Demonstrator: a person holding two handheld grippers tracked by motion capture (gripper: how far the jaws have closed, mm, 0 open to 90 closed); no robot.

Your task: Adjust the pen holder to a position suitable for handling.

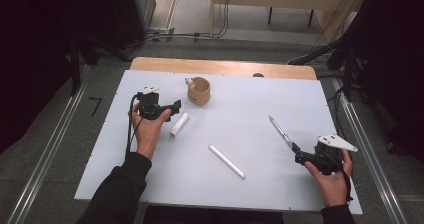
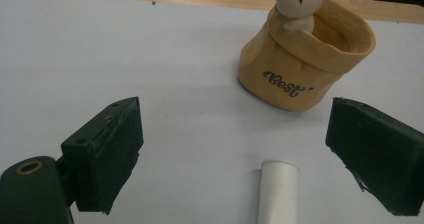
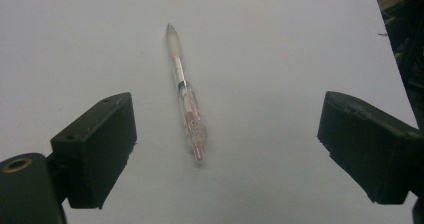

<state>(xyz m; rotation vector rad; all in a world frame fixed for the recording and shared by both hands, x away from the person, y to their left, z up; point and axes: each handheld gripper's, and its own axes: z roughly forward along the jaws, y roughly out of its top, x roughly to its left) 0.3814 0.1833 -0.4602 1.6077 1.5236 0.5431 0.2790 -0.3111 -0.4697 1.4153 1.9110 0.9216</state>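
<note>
A tan pot [image 1: 198, 91] with a small white bear [image 2: 295, 1] on its rim stands near the far edge of the table; the left gripper view shows this pot [image 2: 305, 59] ahead. My left gripper [image 1: 171, 107] is open just left of a short white tube [image 1: 179, 124], whose end [image 2: 278, 189] lies between the jaws [image 2: 235, 154]. A clear pen with a pink inside [image 1: 281, 132] lies at the right. My right gripper [image 1: 299, 157] stands open at the pen's near end, with the pen [image 3: 186, 98] stretching away between the jaws [image 3: 227, 149]. Neither gripper holds anything.
A long thin white stick [image 1: 226, 161] lies slanted in the middle front of the white tabletop [image 1: 250, 109]. A wooden strip [image 1: 220, 66] edges the far side. Metal rails run along the floor at both sides, and cables lie beyond the table.
</note>
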